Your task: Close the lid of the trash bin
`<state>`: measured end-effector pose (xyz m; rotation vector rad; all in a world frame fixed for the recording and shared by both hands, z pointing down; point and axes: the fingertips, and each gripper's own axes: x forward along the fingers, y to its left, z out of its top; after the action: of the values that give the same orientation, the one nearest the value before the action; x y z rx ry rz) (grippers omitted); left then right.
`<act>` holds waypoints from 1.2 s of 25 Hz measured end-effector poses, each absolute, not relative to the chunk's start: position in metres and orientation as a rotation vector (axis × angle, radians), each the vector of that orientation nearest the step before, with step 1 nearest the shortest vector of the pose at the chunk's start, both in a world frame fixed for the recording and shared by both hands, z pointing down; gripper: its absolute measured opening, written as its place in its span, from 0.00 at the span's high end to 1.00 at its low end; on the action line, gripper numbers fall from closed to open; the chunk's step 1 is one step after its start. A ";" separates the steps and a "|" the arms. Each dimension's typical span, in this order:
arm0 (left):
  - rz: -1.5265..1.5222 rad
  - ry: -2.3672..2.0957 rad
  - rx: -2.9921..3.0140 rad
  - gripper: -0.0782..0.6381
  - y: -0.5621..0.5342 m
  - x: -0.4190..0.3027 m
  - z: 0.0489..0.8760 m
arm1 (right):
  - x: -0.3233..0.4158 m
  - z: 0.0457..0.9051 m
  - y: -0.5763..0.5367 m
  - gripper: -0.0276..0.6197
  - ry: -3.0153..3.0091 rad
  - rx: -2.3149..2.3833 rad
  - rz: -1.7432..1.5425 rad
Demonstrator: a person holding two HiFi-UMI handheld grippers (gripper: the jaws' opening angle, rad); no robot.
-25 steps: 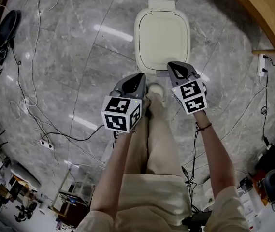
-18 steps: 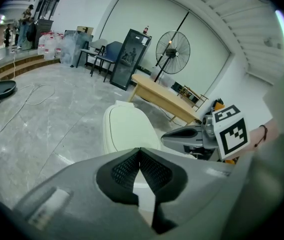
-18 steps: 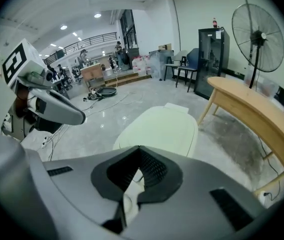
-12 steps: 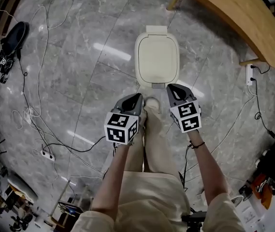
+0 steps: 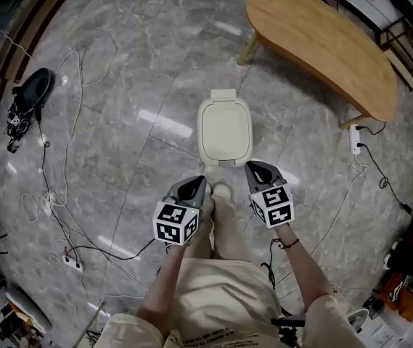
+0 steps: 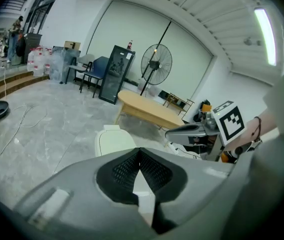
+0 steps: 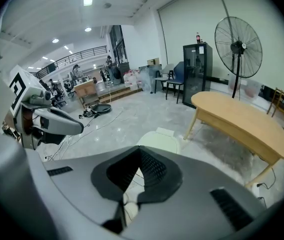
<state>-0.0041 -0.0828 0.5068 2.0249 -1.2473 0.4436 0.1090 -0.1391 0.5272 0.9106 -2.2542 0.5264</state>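
Both claws have their jaws pressed together with nothing between them: the left gripper [image 5: 194, 185] and the right gripper [image 5: 258, 170] are held side by side above the person's legs, each carrying one marker cube. The gripper views confirm this, with the left gripper's [image 6: 141, 151] pads meeting at the tip and the right gripper's [image 7: 141, 151] doing the same.

By count there are two grippers, one trash bin [image 5: 224, 130], one curved wooden table [image 5: 322, 42], two white power strips, one [image 5: 356, 138] by the table's near end and one [image 5: 72, 261] at the floor's left side, one standing fan [image 7: 238, 46] and one black cabinet [image 6: 114, 69].

A second ago the right gripper's tip lay over the bin's near edge and the left was just short of it. Now both have risen clear, and a strip of floor shows between them and the bin. The bin also looks smaller in the head view, and far more of the table has come into sight.

The bin stands on the grey marble floor [image 5: 119, 71], between the person's shoe [image 5: 221, 191] and the table. It is cream-coloured and rounded-rectangular. Its lid is down flat, with the hinge tab at the far end.
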 end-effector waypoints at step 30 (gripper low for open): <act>0.292 -1.237 2.540 0.86 -0.112 -0.018 0.301 | 0.101 0.288 -0.157 0.95 -2.655 1.106 0.280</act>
<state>-0.0177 -0.1116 0.3008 2.5397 -1.2366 0.2916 0.1011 -0.1567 0.2883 1.1063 -2.6554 0.2803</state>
